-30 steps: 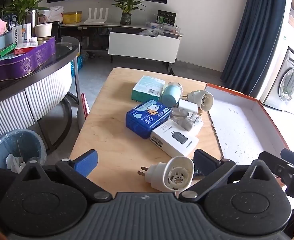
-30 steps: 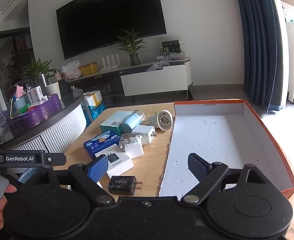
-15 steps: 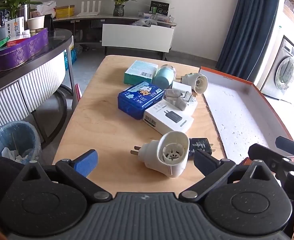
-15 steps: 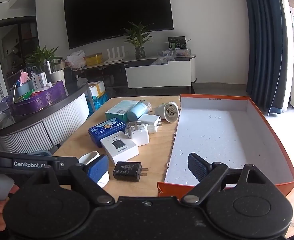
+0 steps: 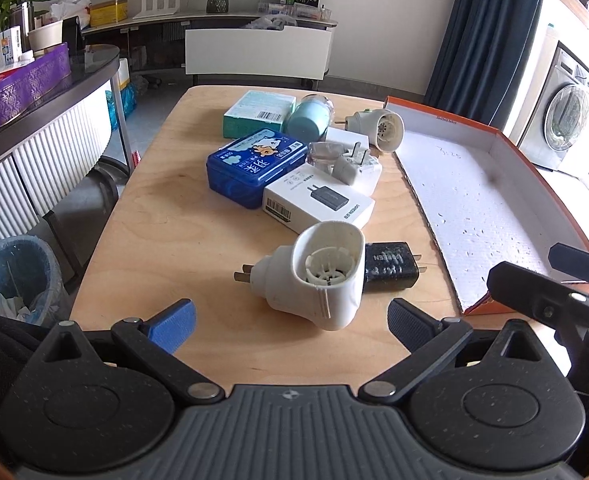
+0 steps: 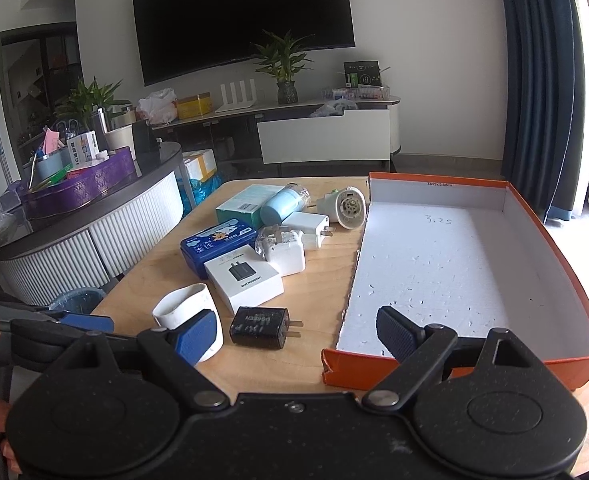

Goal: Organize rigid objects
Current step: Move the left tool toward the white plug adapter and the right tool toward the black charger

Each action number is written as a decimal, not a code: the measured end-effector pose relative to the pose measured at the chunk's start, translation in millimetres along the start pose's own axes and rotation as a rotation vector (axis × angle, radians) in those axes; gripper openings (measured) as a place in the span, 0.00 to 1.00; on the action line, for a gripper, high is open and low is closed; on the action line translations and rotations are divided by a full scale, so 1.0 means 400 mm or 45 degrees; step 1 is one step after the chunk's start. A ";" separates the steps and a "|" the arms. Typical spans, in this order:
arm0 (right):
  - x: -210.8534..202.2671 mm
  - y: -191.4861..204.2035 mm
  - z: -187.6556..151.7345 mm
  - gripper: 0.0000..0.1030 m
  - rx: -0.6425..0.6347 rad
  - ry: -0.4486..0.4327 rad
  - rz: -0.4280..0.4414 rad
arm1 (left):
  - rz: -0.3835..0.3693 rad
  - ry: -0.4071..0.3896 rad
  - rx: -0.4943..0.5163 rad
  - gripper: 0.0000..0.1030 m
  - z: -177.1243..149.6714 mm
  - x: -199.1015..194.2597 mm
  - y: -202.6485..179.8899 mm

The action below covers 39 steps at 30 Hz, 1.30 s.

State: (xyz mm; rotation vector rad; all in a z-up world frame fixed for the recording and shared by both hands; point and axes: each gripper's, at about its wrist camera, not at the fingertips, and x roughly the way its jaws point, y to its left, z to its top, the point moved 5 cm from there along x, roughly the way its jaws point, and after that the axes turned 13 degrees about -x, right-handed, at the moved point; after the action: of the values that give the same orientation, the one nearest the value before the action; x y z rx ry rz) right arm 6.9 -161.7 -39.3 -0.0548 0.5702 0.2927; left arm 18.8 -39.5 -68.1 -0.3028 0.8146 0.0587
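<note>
Both the left gripper (image 5: 290,322) and right gripper (image 6: 298,332) hang spread wide and empty, the white plug adapter (image 5: 318,276) lying on the desk (image 5: 166,216) just ahead of the left one.

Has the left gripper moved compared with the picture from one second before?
Yes. The left gripper has pulled back toward the person: the near white plug adapter now lies ahead of its fingers, farther from them than before.

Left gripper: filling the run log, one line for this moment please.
left gripper open | facing white plug | tray empty | right gripper open
</note>
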 end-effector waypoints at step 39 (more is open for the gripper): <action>0.037 0.012 -0.020 0.99 -0.011 0.045 0.016 | 0.010 0.026 -0.001 1.00 -0.007 0.043 0.011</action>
State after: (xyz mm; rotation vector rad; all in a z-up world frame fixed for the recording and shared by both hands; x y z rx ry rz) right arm 13.3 -154.4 -53.8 -0.0649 0.6045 0.3070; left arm 27.9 -37.1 -83.3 -0.3011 0.8360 0.0632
